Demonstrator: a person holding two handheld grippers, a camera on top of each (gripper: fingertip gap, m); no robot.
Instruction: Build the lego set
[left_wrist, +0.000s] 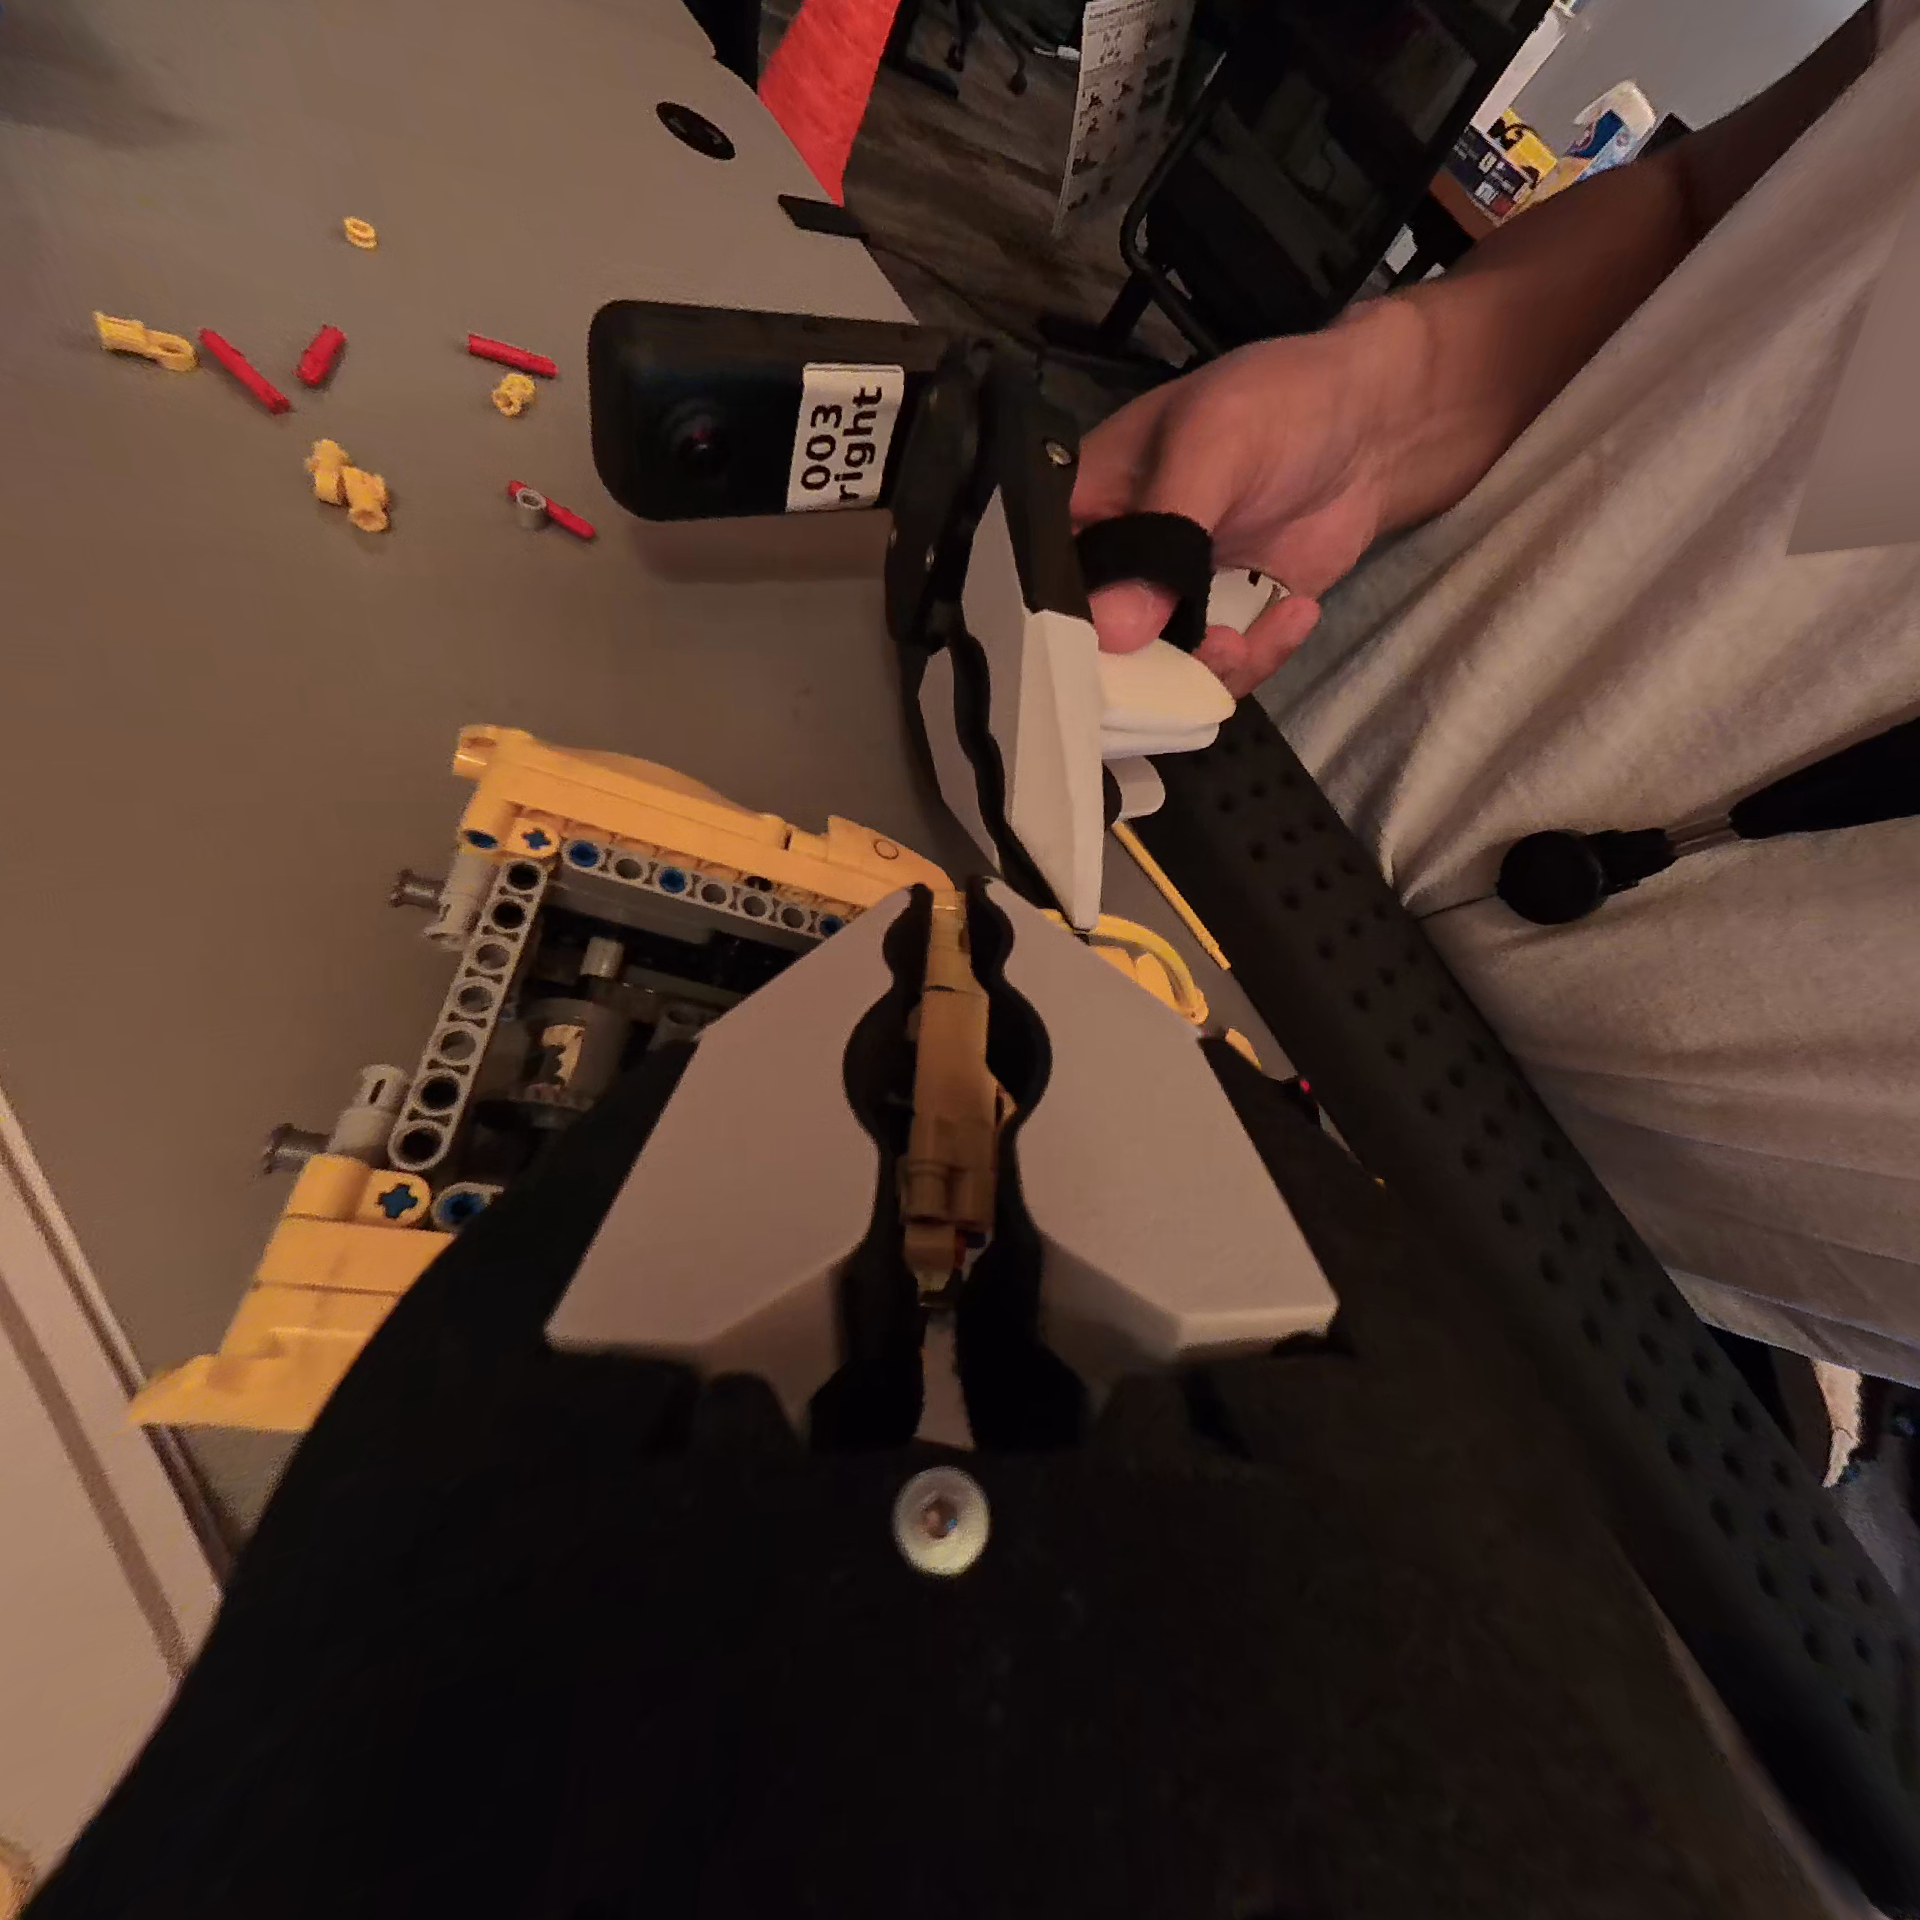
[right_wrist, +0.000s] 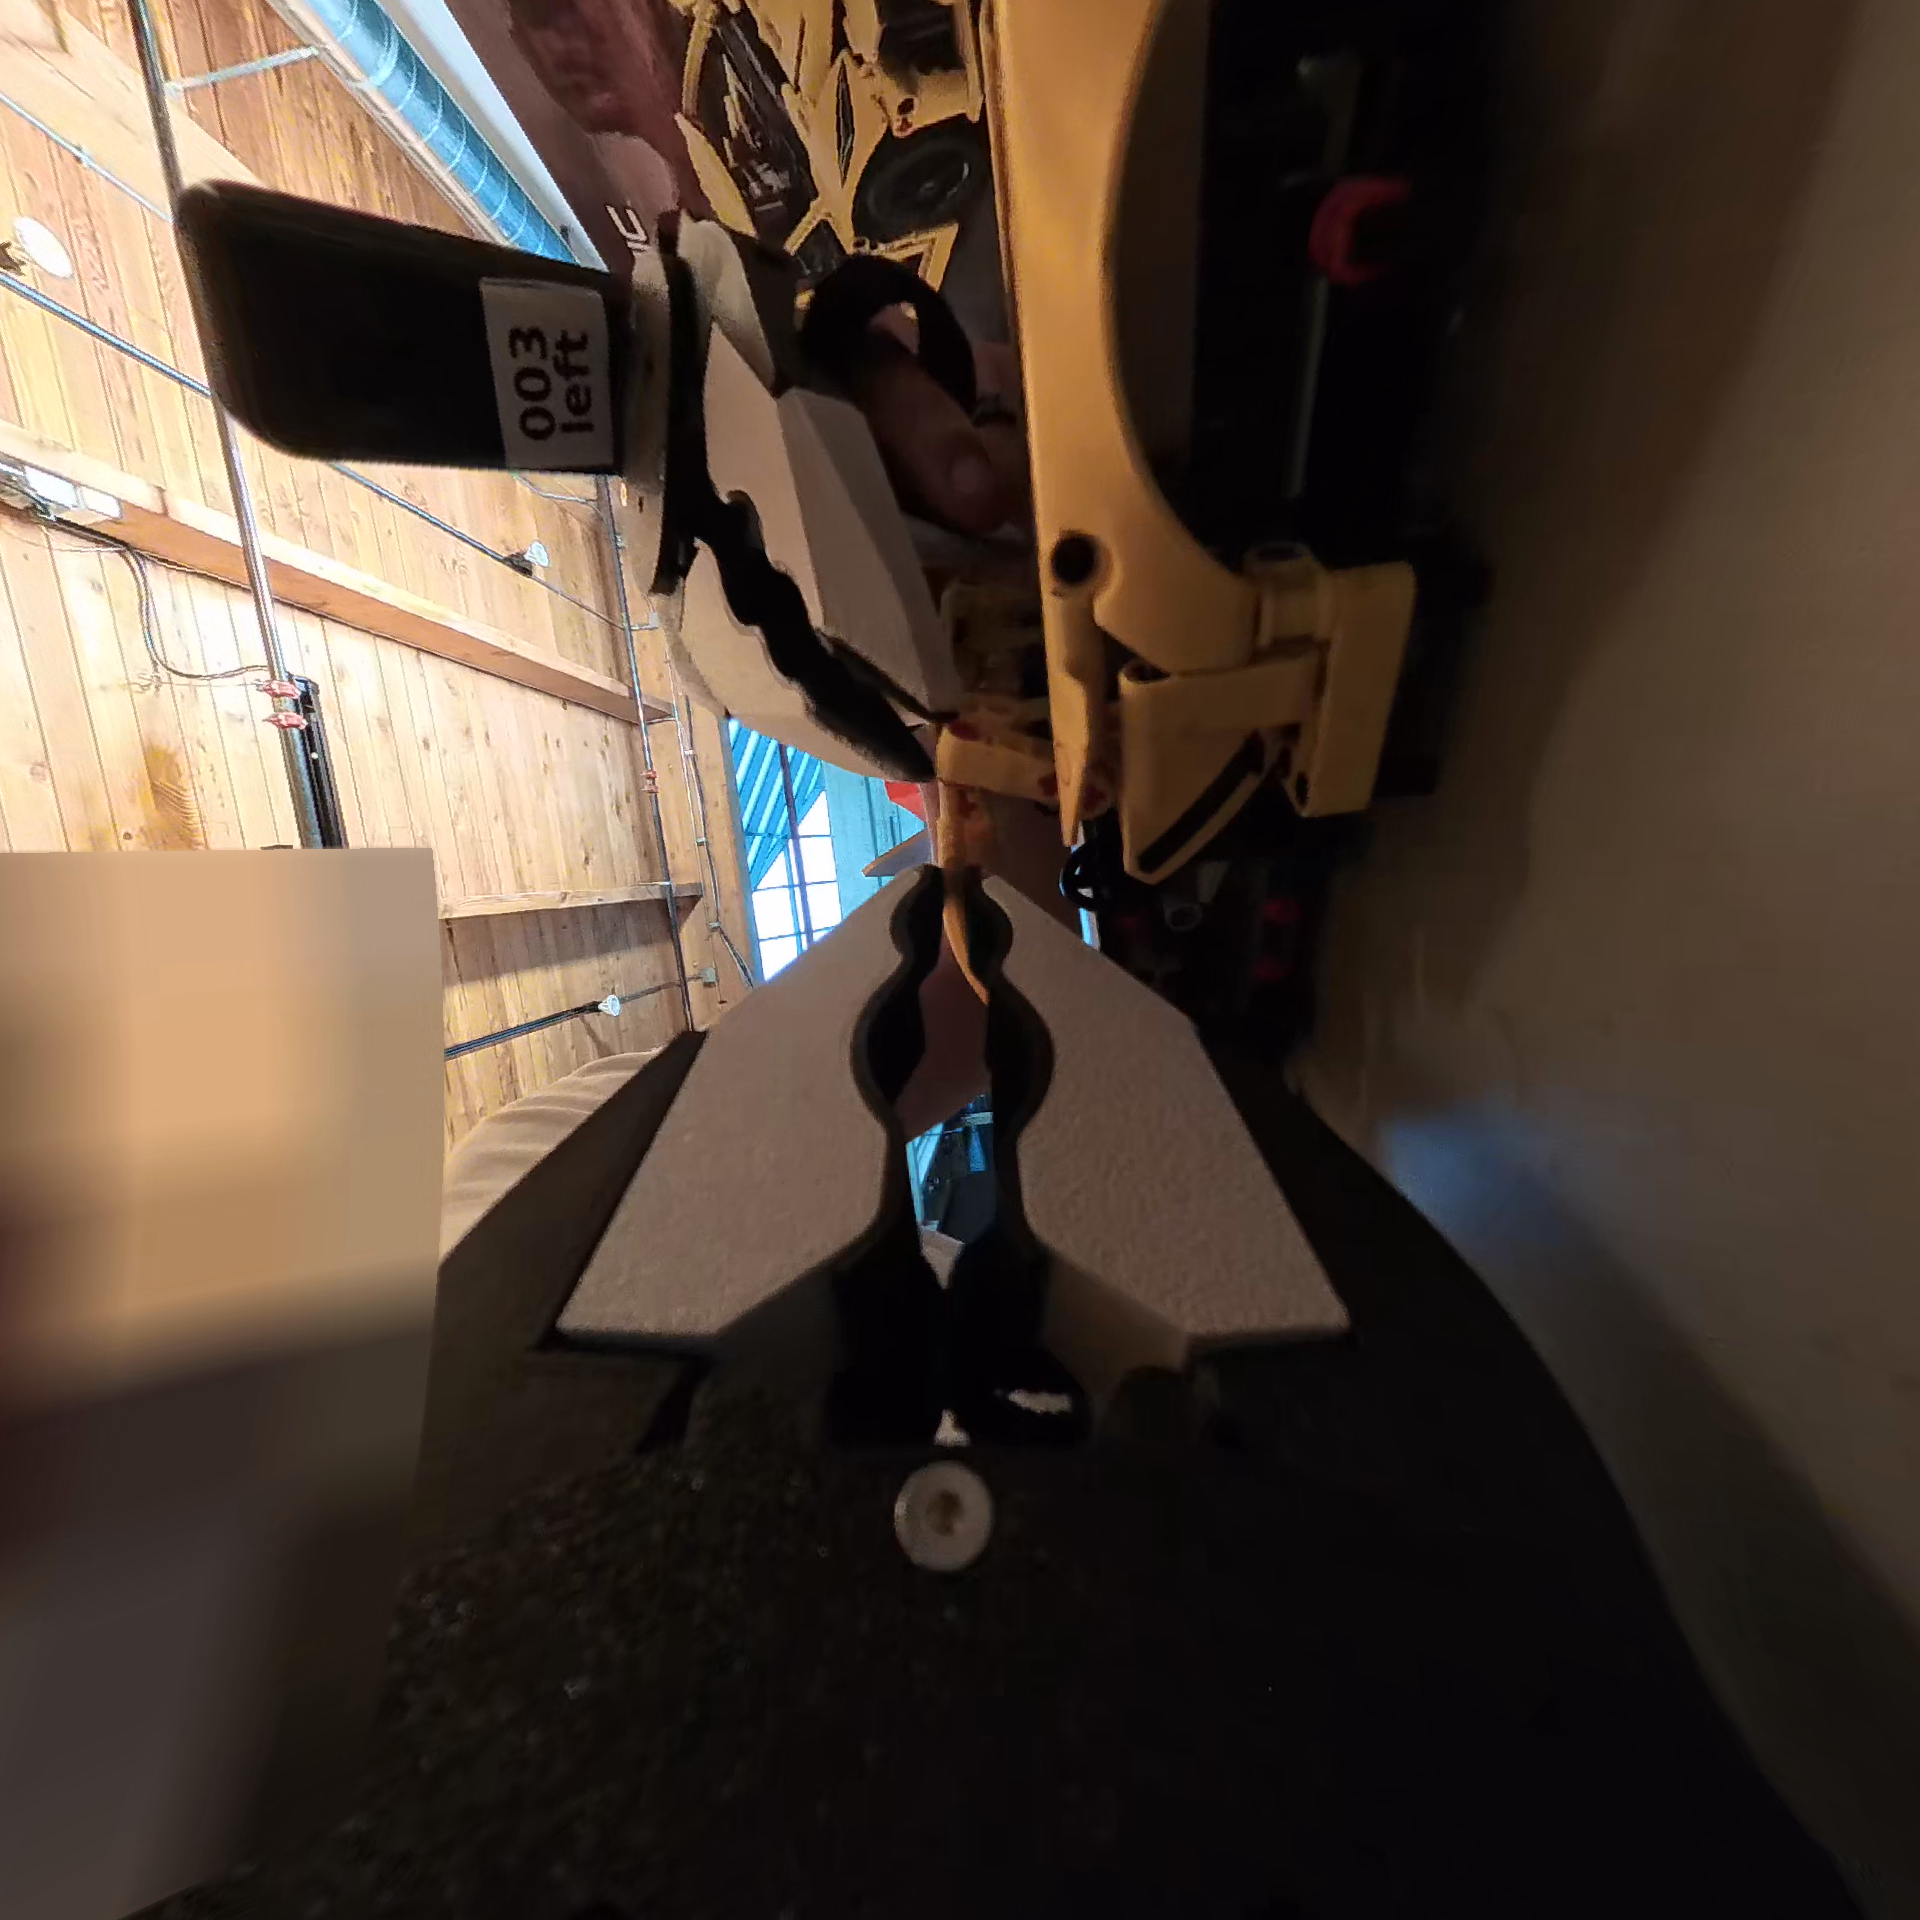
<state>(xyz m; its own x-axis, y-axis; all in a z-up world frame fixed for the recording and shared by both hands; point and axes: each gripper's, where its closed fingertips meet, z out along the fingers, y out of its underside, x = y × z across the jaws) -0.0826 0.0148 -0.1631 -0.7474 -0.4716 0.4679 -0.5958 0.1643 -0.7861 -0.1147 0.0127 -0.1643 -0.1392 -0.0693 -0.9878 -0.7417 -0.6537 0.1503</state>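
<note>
1. the left gripper (left_wrist: 940, 904) has its jaws pinched on a slim yellow piece (left_wrist: 948, 1101) that runs lengthwise down the channel between them. it looks like part of, or pinned to, the model's near edge, but where it joins is hidden.
2. the right gripper (right_wrist: 951, 883) is nearly closed, nipping a thin pale strip (right_wrist: 961, 935) right at the tips — a light hold on a narrow part.
3. the lego model (left_wrist: 582, 935) — a half-built yellow car with a grey holed beam across its open underside — lies on the grey table (left_wrist: 260, 623) just ahead of the left gripper; the right wrist view has it close up and turned on its side.
4. loose red pins (left_wrist: 244, 369) and small yellow connectors (left_wrist: 348, 483) lie scattered well apart from the model, farther up the table.
5. handling, as a judgement: the model is light and rigid but held together only by friction pins, so panels may pop off under a twist. the thin strip will flex. better to grip on the solid frame or beam ends than on curved body panels, which are smooth and slippery.
6. hard to make out: the grippers cover the joint being worked, the right wrist view is blurred at its edges, and a pale patch masks its left side.
</note>
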